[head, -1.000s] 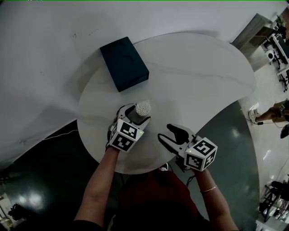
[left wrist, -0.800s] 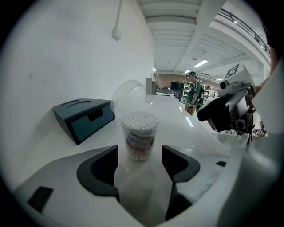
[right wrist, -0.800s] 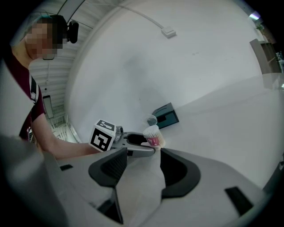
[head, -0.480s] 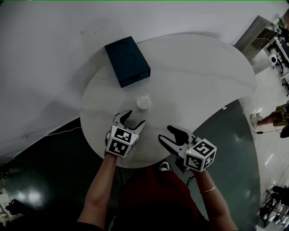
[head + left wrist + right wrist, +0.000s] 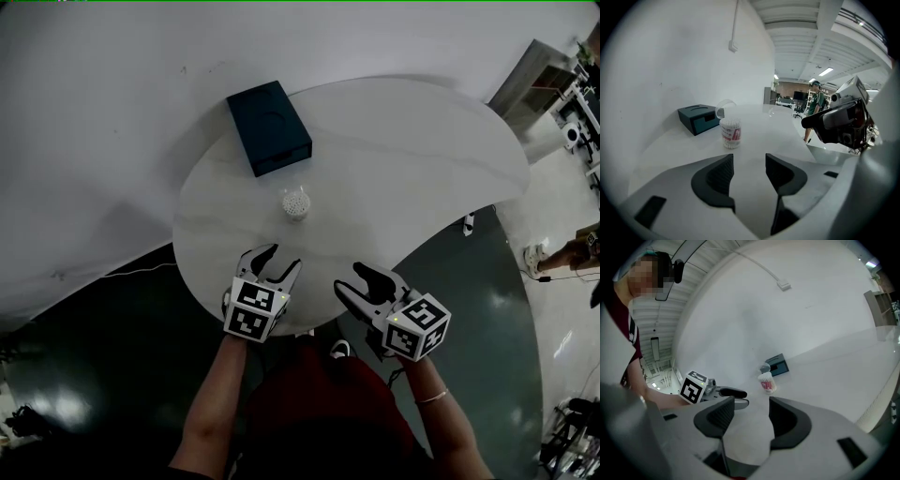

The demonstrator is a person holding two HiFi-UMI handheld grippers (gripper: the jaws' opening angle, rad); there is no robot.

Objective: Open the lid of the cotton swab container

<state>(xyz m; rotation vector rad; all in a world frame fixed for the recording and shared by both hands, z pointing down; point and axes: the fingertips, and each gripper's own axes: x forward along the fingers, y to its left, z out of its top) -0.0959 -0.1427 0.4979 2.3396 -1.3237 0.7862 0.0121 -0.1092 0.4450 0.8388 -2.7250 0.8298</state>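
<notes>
Jaws first: my left gripper (image 5: 280, 259) has just been narrowing its jaws, yet they stand well apart with only bare tabletop between them, gripping nothing. My right gripper (image 5: 350, 278) has its jaws apart too, and nothing sits between those either. I hold both over the near edge of the white table (image 5: 403, 169), side by side and apart from each other, tips pointing away from me toward the wall (image 5: 112, 112).

The cotton swab container (image 5: 295, 202) stands upright on the table ahead of my left gripper, clear of both grippers and touched by neither. Its clear lid (image 5: 723, 108) is tipped up at the back of the rim, so the white swab heads show from above. Beyond the container, near it but not touching, a dark blue box (image 5: 269, 127) lies by the table's far edge, close to the wall. In the left gripper view a person (image 5: 816, 98) in green stands far off in the background.
</notes>
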